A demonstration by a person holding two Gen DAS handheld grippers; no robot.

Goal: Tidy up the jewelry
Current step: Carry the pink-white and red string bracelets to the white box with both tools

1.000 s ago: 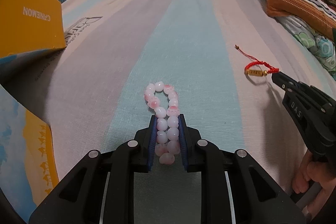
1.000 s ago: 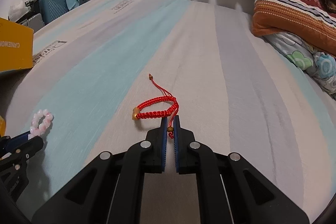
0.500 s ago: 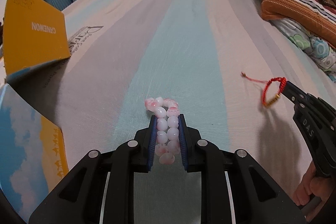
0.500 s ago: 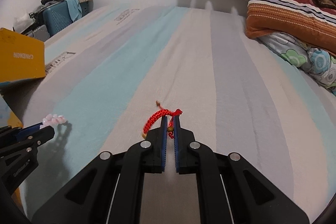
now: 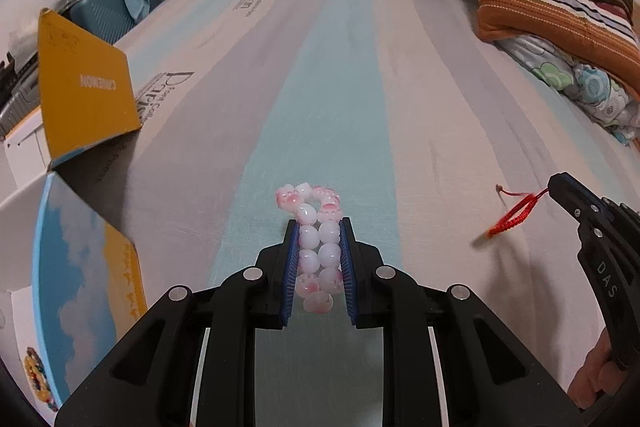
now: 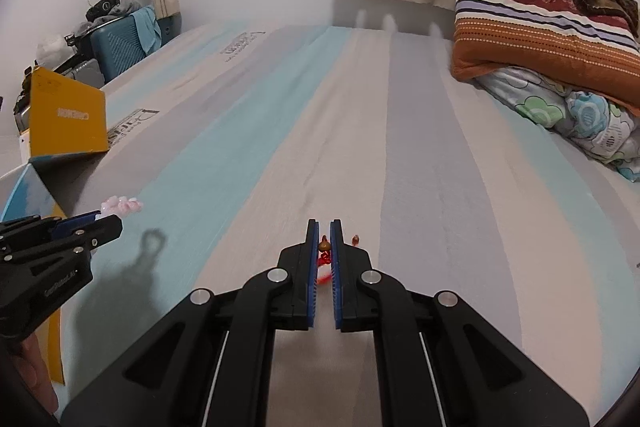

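- Two grippers are loaded over your striped mattress (image 5: 332, 99), which fills both views.
- Your yellow box (image 5: 86, 95) stands at upper left.
- Your left gripper (image 5: 319, 259) clamps the pink bead bracelet (image 5: 318, 247) at lower centre, beads bunching past the tips.
- Your right gripper (image 6: 324, 255) pinches the red cord bracelet (image 5: 516, 215), seemingly by its knotted end; it dangles at right.

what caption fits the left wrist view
Left claw shut on a pink bead bracelet above the striped bed.
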